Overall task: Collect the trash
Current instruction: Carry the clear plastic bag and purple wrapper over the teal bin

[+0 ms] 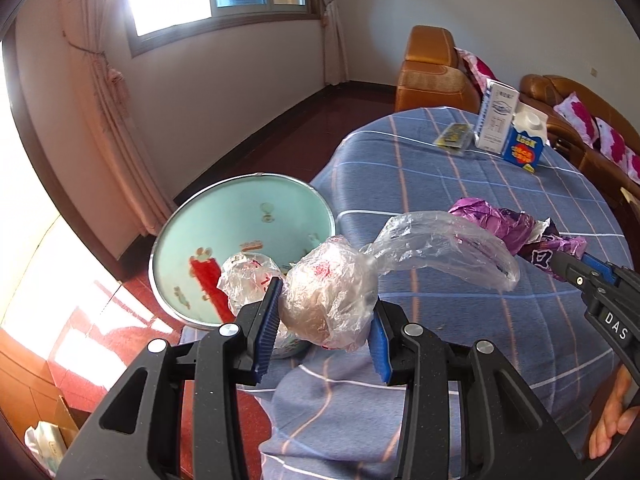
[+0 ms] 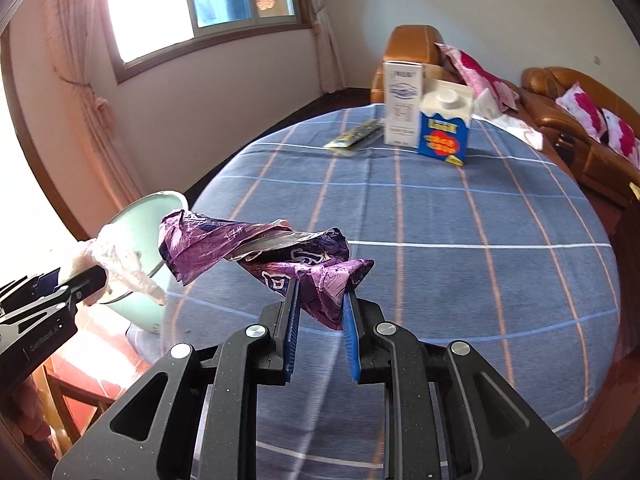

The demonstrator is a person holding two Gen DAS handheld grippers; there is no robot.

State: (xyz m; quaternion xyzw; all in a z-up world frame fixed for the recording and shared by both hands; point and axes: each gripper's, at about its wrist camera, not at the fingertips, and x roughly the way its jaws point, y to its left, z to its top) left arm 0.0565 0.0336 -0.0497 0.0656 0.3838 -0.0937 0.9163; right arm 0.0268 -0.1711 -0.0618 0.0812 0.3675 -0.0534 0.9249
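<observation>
My left gripper (image 1: 326,300) is shut on a clear plastic bag (image 1: 332,288) with a roundish lump inside; the bag's loose tail trails to the right over the table. It hangs at the table's edge, just beside a mint-green bin (image 1: 240,216) that holds another crumpled clear bag (image 1: 248,276). My right gripper (image 2: 320,292) is shut on a crumpled purple wrapper (image 2: 256,256), held above the blue checked tablecloth (image 2: 440,220). In the right wrist view the left gripper (image 2: 96,280) and its bag sit at the far left, in front of the bin (image 2: 156,208).
At the table's far side stand a white carton (image 2: 402,104) and a blue-and-white carton (image 2: 444,124), with a flat green packet (image 2: 354,134) beside them. Brown leather sofas (image 2: 580,120) with pink cushions lie behind. Red floor surrounds the bin; a hand (image 1: 612,424) shows at lower right.
</observation>
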